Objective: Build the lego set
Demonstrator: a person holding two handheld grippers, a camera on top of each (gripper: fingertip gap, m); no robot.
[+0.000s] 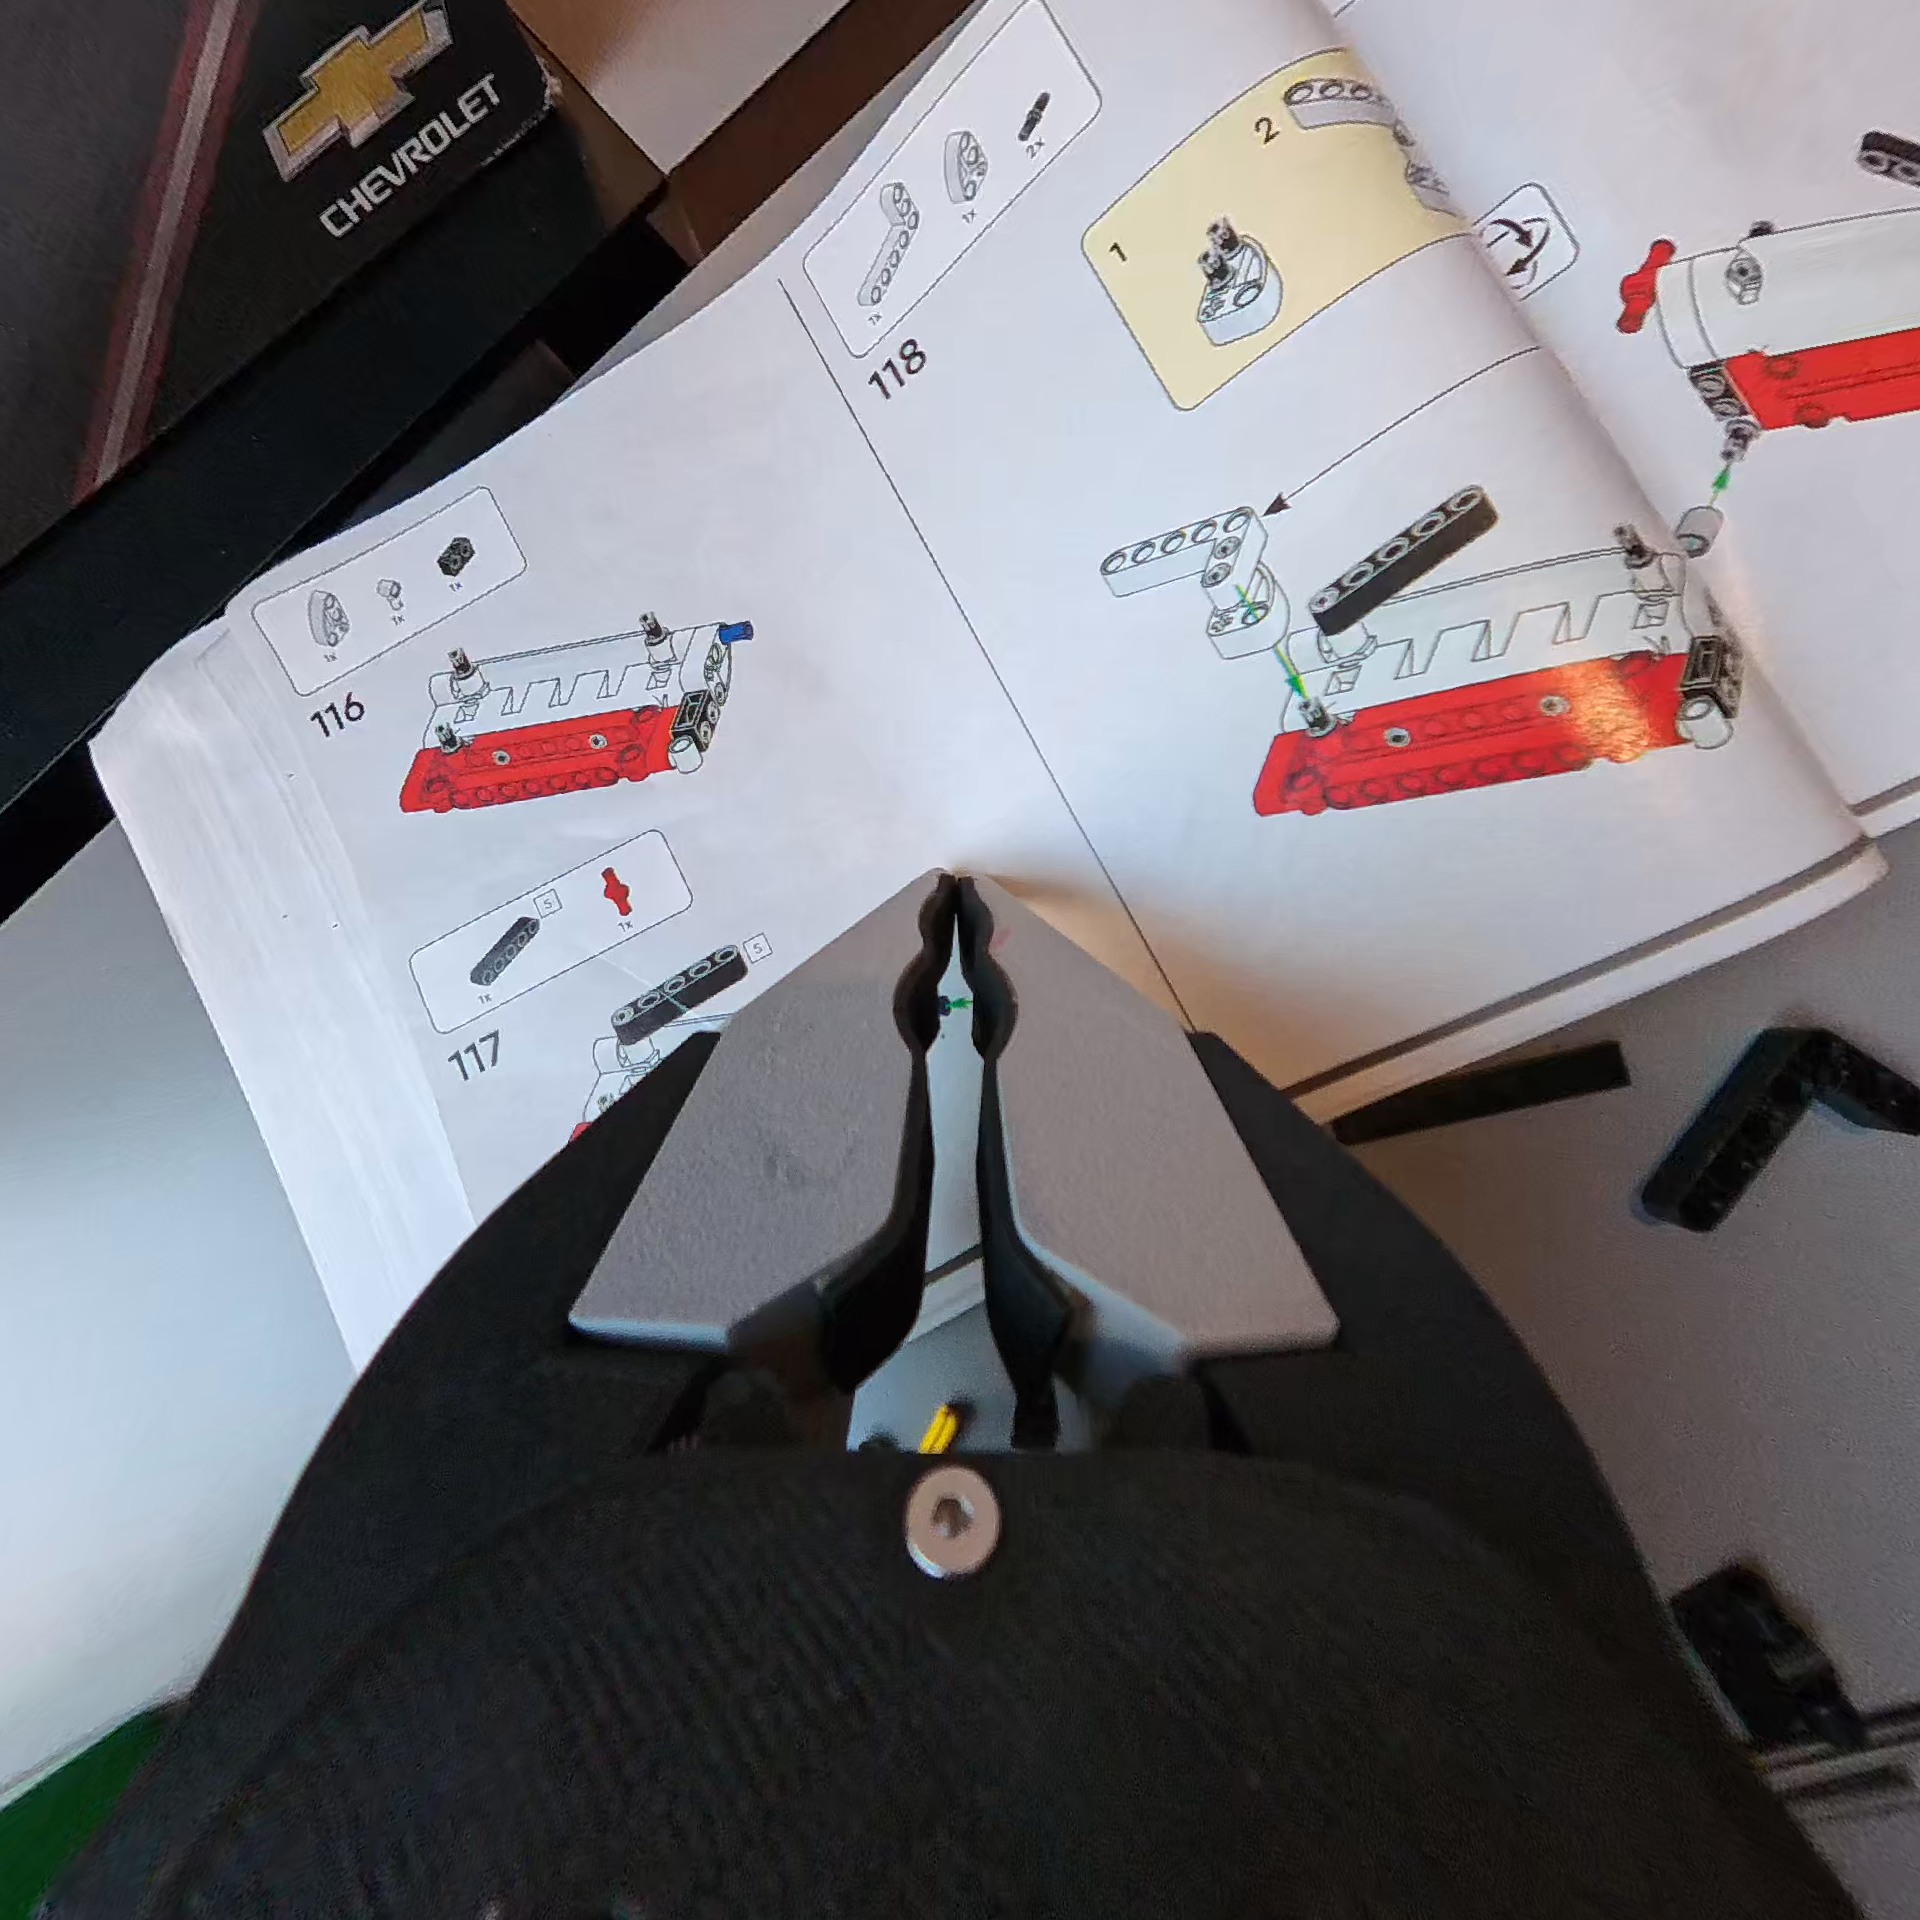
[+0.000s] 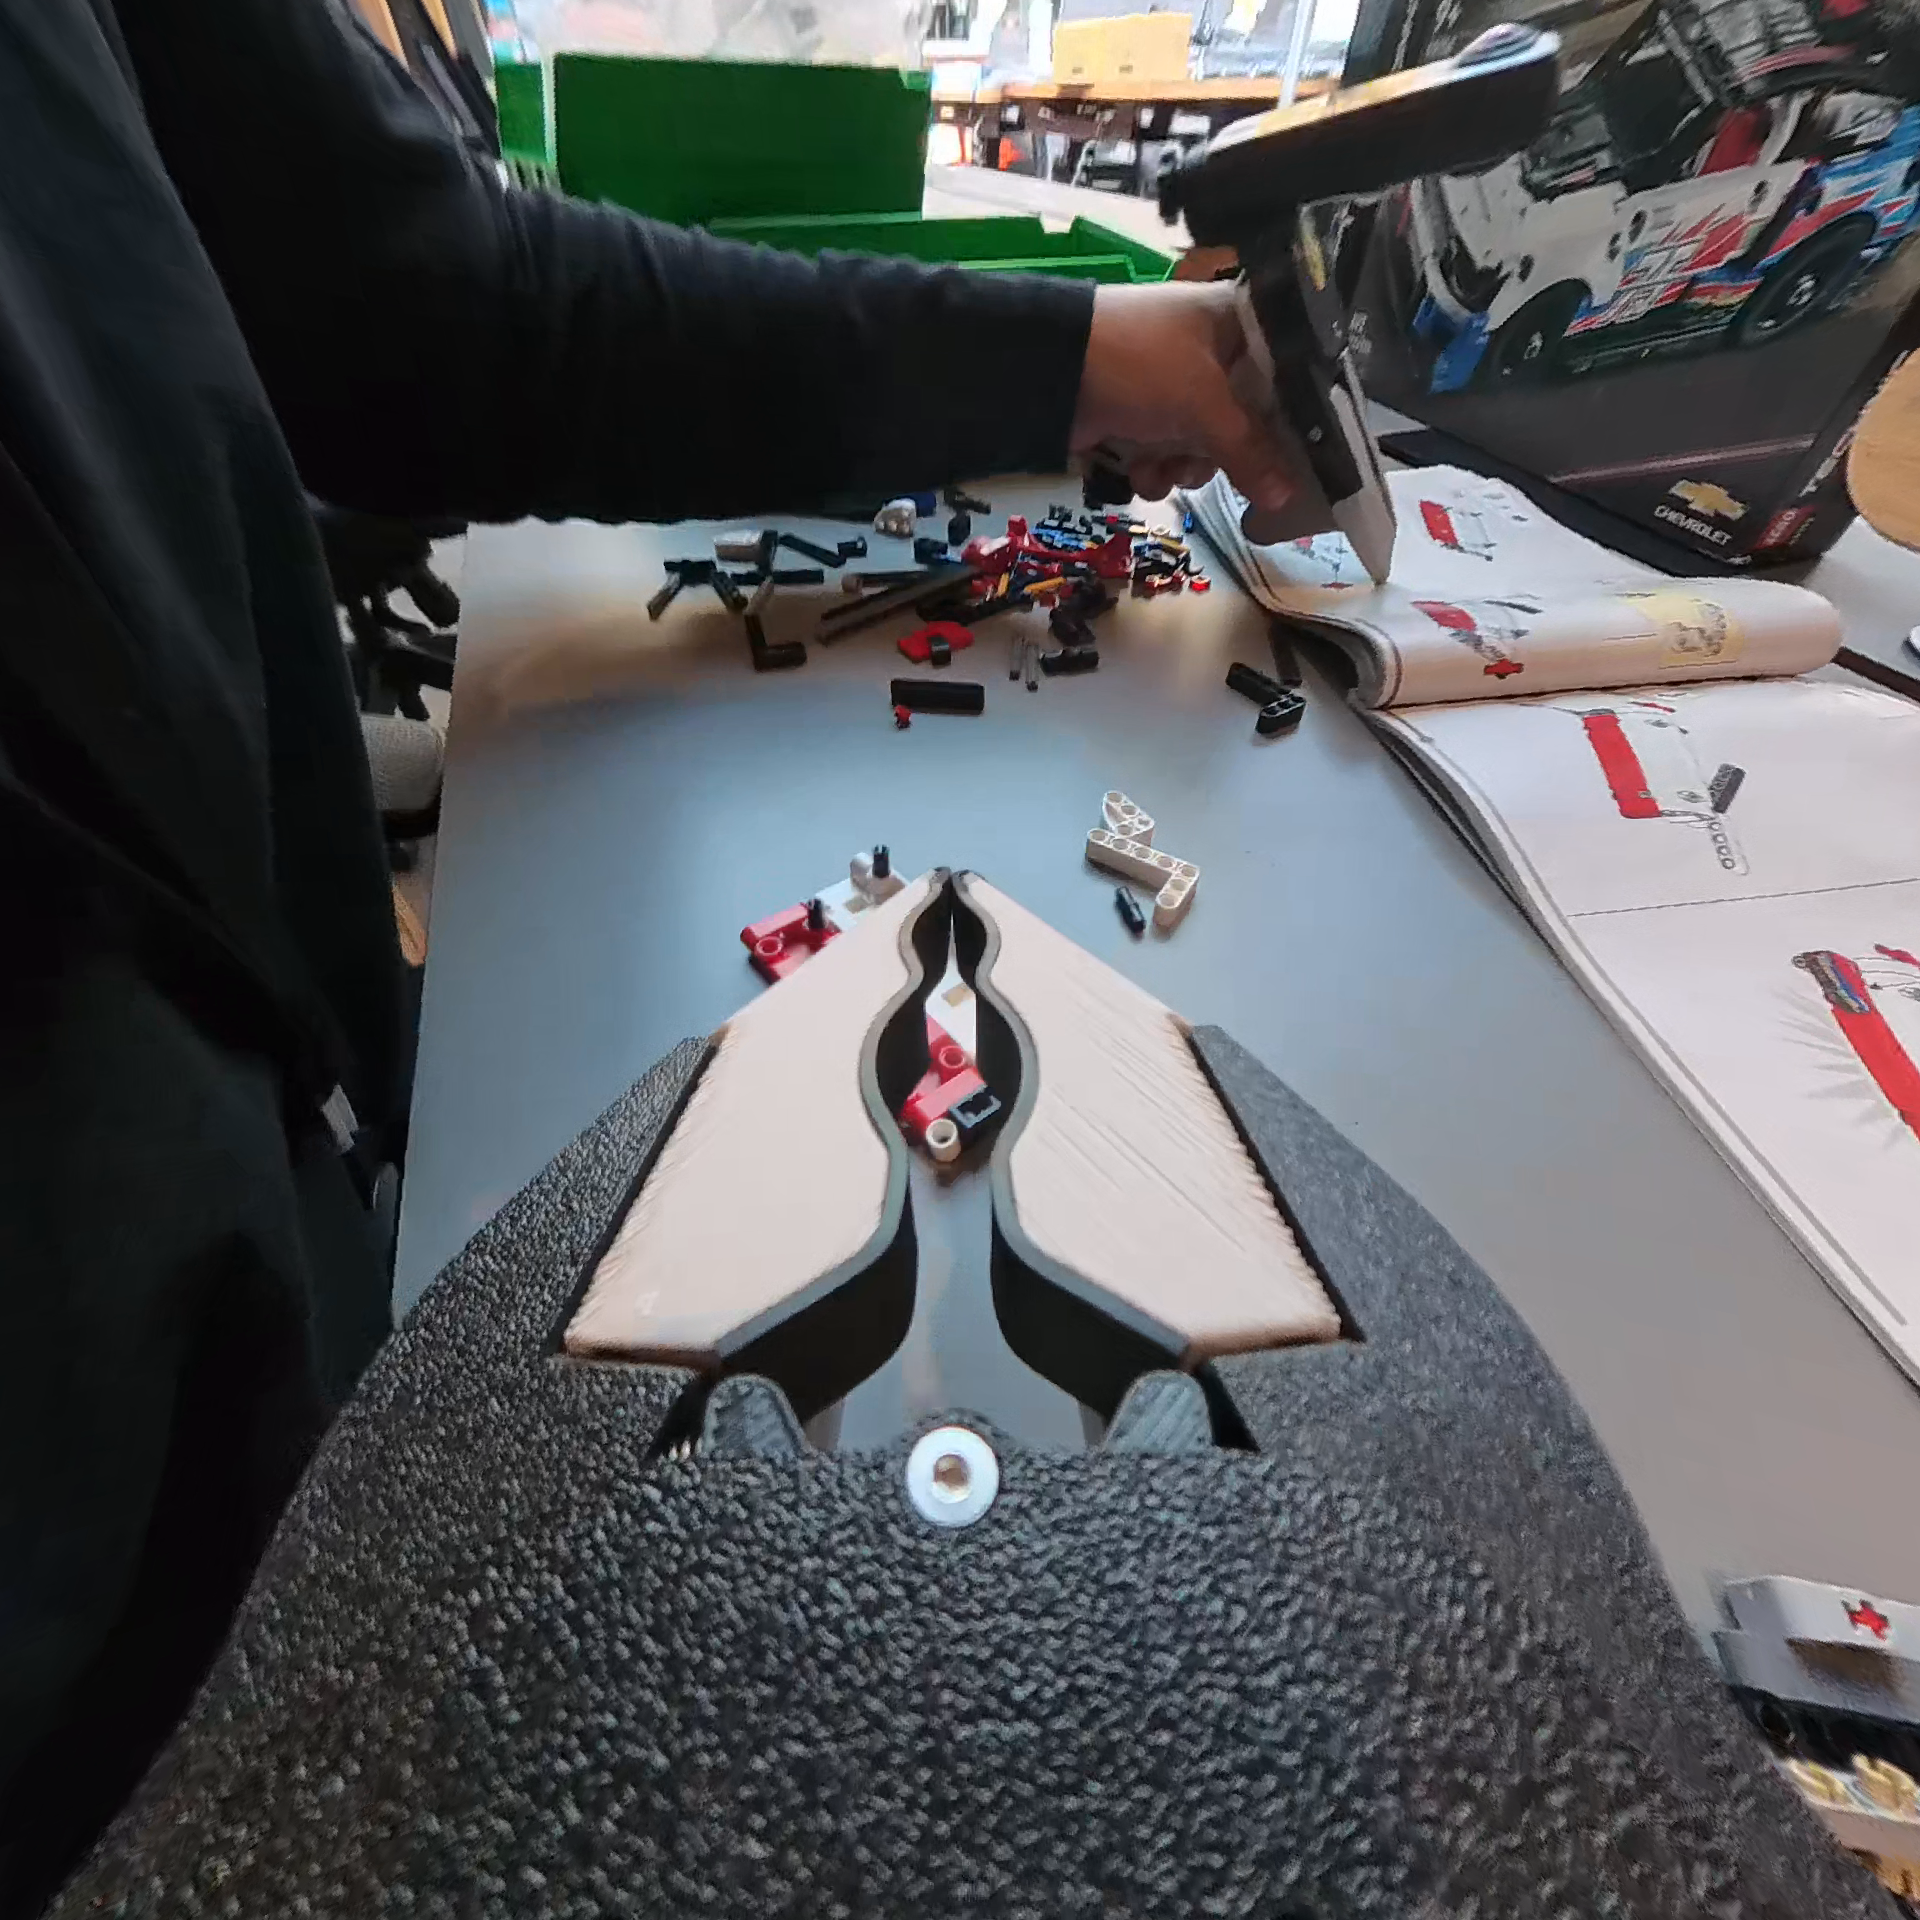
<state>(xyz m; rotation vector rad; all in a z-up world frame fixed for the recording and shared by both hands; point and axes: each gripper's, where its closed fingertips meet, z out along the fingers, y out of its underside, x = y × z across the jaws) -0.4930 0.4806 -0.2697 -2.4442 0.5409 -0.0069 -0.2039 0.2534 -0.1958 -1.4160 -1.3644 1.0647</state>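
Left gripper point(image 1: 956, 883) closed, empty, tips over instruction booklet point(image 1: 935, 499); right gripper point(image 2: 951, 878) closed, empty, red-white assembly point(image 2: 800, 925) beneath, bare table point(image 2: 1299, 1091) rightward.

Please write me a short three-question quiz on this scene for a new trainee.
1. True or false: the left gripper has its tip down on the open instruction booklet.
2. Which loose part lies nearest the white angled beams on the grey table?
A. a small black pin
B. a green brick
C. a yellow wheel
3. Fill the gap: the red and white sub-assembly lies partly hidden beneath the ____ gripper.

Key
1. True; its fingers are closed together and hold nothing.
2. A.
3. Right; it is also shut and empty, above the table.
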